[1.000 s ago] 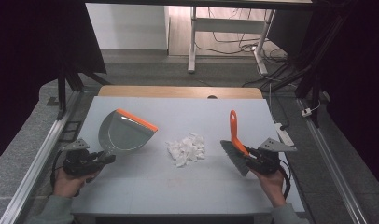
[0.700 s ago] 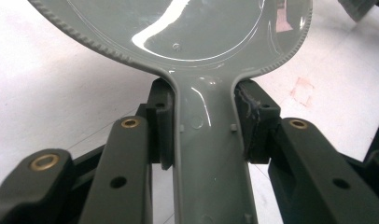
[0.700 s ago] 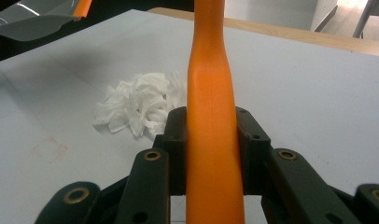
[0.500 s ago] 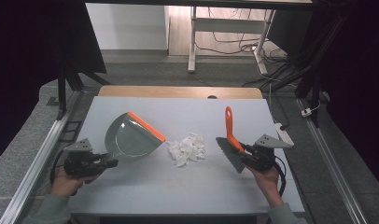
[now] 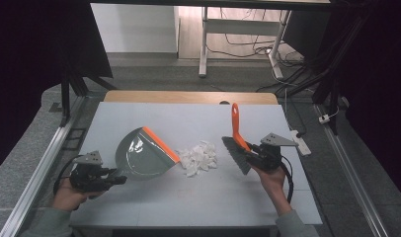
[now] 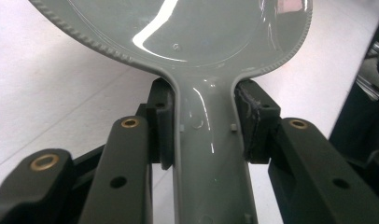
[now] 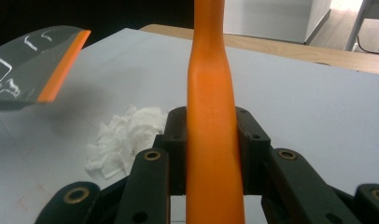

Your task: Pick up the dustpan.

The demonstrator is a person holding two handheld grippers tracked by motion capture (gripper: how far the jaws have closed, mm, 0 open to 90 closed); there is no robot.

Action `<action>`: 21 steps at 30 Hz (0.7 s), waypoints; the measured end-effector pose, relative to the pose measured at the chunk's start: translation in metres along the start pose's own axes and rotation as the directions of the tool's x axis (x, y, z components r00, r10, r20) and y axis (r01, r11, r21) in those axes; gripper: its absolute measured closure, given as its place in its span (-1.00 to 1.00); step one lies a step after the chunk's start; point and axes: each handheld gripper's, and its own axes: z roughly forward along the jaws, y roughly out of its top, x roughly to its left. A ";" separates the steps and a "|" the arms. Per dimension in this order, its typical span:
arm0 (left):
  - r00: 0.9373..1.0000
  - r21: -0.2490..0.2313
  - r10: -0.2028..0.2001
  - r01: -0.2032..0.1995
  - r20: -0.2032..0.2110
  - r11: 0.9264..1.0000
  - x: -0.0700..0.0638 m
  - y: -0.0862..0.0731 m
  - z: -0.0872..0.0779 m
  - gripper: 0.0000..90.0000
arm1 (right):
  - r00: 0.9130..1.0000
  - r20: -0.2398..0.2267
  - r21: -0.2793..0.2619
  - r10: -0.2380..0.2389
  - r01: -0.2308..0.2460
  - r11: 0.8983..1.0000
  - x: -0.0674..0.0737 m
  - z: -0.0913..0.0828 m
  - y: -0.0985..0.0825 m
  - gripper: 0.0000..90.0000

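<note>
No readable text, label, brand, number or sign appears anywhere.

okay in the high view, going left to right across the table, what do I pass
Black left gripper shut on the handle → grey plastic dustpan with an orange lip → small pile of white paper scraps → orange-handled brush with dark bristles → black right gripper gripping the brush.

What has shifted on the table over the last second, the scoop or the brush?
Both. The grey plastic dustpan with the orange lip slid right until its lip reached the pile of white paper scraps. The orange-handled brush moved left toward the pile from the other side. The scraps stayed put. The left hand-held gripper kept its hold on the dustpan's handle, the right hand-held gripper on the brush.
</note>
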 end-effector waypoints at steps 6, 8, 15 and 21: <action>0.999 0.042 0.039 -0.040 0.030 0.998 -0.004 0.001 0.005 0.36 | 1.000 0.009 -0.004 0.017 -0.017 1.000 0.001 0.011 0.008 0.56; 0.998 0.064 0.040 -0.042 0.040 0.997 -0.006 0.001 0.008 0.36 | 1.000 0.016 -0.005 0.018 -0.018 1.000 0.000 0.013 0.011 0.56; 0.994 0.095 0.072 -0.080 0.080 0.992 -0.010 0.002 0.013 0.36 | 0.999 0.035 -0.008 0.018 -0.018 1.000 -0.002 0.021 0.018 0.56; 0.992 0.109 0.074 -0.084 0.100 0.990 -0.010 0.001 0.014 0.36 | 0.999 0.034 -0.001 0.018 -0.018 1.000 -0.003 0.028 0.021 0.56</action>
